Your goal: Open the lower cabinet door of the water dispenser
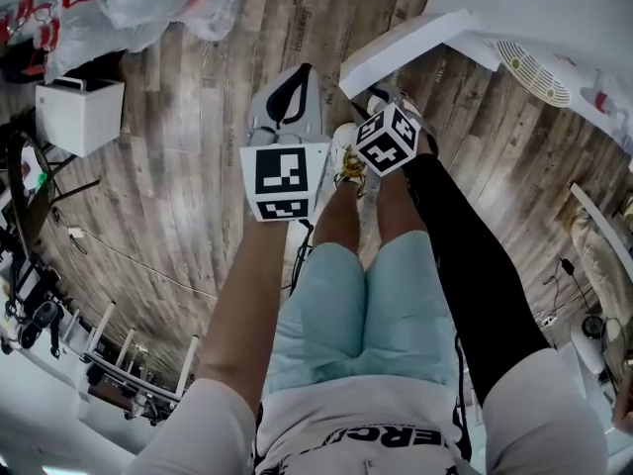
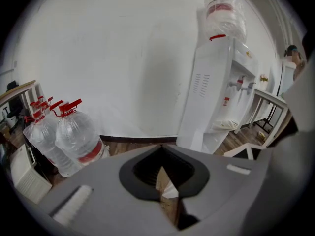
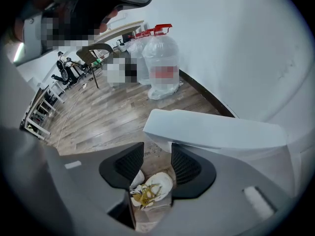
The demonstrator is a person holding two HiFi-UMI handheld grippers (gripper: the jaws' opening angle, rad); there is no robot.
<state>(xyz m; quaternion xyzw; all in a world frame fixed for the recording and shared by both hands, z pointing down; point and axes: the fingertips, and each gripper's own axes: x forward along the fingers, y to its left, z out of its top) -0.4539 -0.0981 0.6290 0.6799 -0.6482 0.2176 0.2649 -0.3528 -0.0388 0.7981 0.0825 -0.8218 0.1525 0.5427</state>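
Observation:
The white water dispenser [image 2: 212, 90] stands against the wall with a bottle [image 2: 225, 8] on top. Its lower cabinet door [image 1: 406, 49] stands swung out from the body over the wood floor. In the right gripper view the door's top edge [image 3: 212, 130] runs just beyond my right gripper [image 3: 157, 163], whose jaws are open with only the floor and a shoe [image 3: 151, 188] showing between them. My left gripper [image 1: 289, 92] is to the left of the door, apart from it. It is shut and holds nothing [image 2: 165, 170].
Several large water bottles [image 2: 74, 136] with red caps stand by the wall to the left of the dispenser. A white box [image 1: 81, 112] sits on the floor at the left. The person's legs [image 1: 366, 305] and shoes are directly below the grippers.

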